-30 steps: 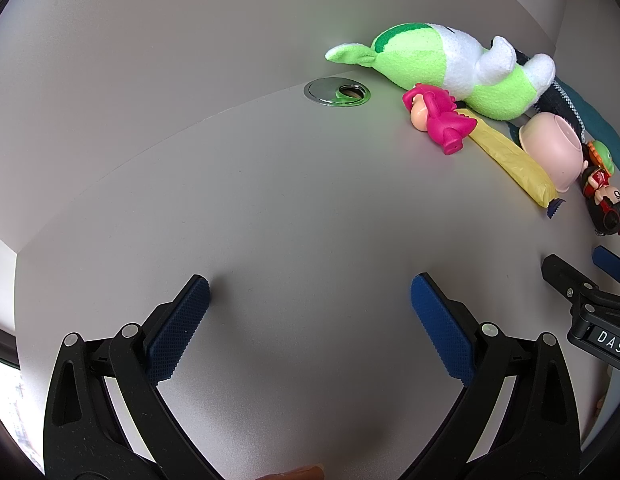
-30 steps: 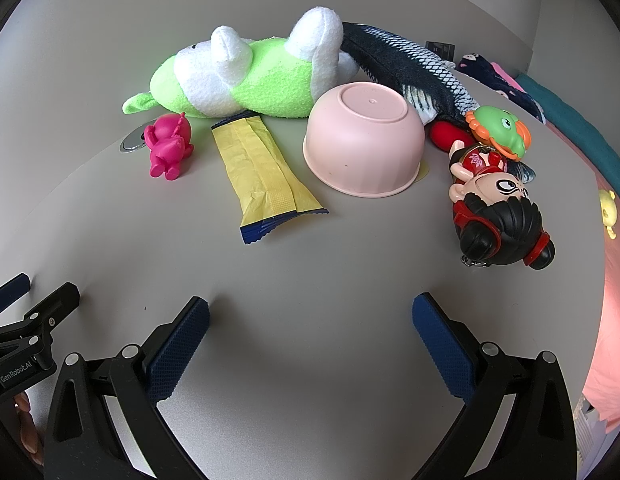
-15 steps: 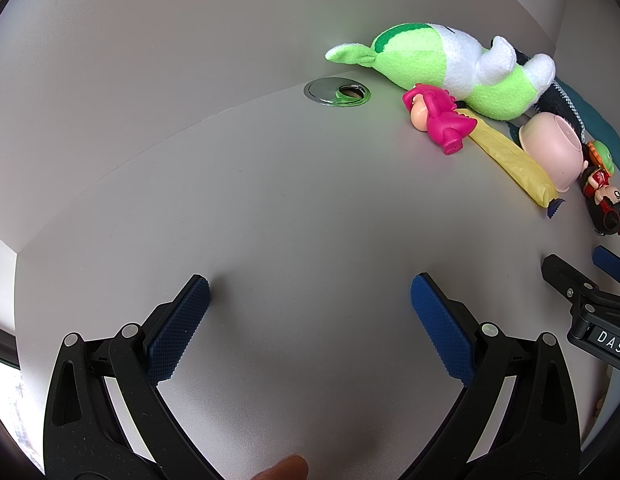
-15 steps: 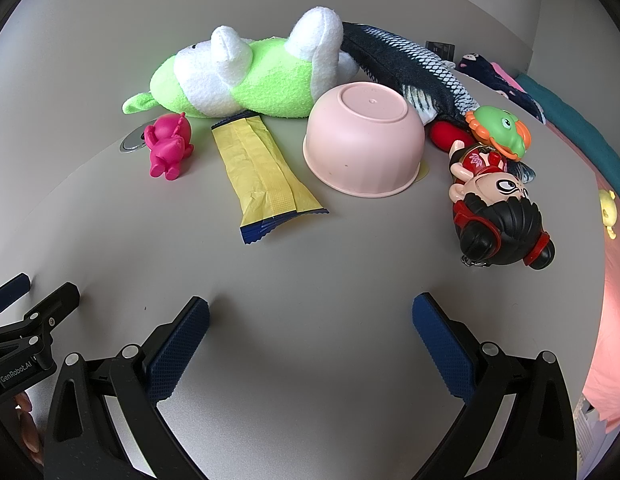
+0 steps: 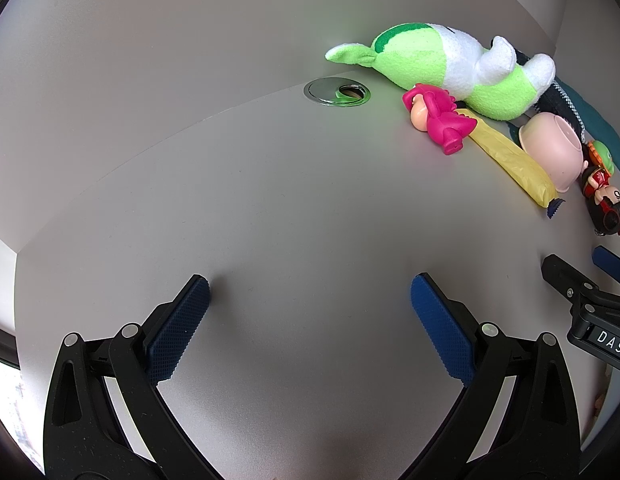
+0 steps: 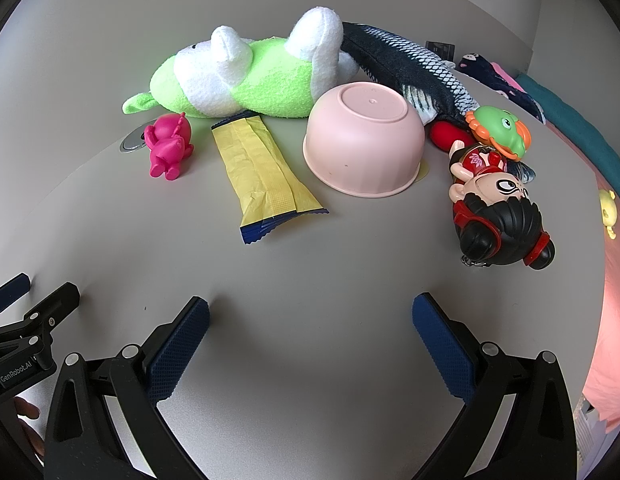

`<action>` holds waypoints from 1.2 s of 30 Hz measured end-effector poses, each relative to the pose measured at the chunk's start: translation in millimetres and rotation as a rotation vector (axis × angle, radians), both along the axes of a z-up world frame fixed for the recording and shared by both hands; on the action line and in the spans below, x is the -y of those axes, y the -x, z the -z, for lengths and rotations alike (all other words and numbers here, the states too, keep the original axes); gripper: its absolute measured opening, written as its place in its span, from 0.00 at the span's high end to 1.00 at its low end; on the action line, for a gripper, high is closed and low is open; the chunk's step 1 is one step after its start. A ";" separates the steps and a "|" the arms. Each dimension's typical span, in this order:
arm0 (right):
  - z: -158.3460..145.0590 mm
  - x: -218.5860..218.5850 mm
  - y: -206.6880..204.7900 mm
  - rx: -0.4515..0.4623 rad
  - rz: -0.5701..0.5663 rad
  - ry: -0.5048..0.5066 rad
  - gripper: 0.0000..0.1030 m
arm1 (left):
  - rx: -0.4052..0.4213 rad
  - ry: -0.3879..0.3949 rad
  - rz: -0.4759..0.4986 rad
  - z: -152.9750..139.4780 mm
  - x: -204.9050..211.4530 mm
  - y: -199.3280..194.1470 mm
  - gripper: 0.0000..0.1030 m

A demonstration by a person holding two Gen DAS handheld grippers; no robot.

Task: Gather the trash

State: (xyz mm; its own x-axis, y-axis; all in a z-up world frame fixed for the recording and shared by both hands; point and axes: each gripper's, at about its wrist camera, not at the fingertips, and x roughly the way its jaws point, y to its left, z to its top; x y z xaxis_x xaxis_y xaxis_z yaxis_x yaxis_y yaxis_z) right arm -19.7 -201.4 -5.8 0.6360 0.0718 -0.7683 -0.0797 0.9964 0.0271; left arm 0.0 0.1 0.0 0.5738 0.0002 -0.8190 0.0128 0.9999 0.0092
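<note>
Yellow wrapper (image 6: 266, 174) lies mid-frame on the table (image 6: 310, 264), between pink toy (image 6: 168, 146) and upturned bowl (image 6: 364, 144). Both grippers, left (image 5: 310, 308) and right (image 6: 310, 314), gape wide, empty.

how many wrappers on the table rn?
1. The yellow wrapper lies flat between the pink toy and the upturned pink bowl, in front of the green plush. More could be hidden under the bowl or plush.
</note>
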 end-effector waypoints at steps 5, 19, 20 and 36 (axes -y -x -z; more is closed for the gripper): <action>0.0 -0.1 -0.1 0.000 0.000 0.000 0.02 | 0.000 -0.001 0.001 0.0 0.1 0.0 0.06; -0.1 -0.1 0.1 0.000 0.000 0.000 0.02 | 0.000 0.000 0.001 0.0 0.1 0.0 0.06; -0.1 -0.2 0.1 0.001 0.000 0.000 0.02 | 0.000 0.000 0.001 0.0 0.1 0.0 0.06; -1.3 1.6 -1.2 0.004 -0.011 -0.009 0.02 | 0.000 -0.001 0.008 -0.1 0.0 0.3 0.06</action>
State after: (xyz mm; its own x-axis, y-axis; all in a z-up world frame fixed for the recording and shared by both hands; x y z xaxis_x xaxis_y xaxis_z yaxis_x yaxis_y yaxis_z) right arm -18.4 -203.0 -4.6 0.6379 0.0855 -0.7653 -0.0907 0.9952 0.0356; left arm -0.3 0.1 0.1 0.5738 -0.0039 -0.8190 0.0212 0.9997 0.0101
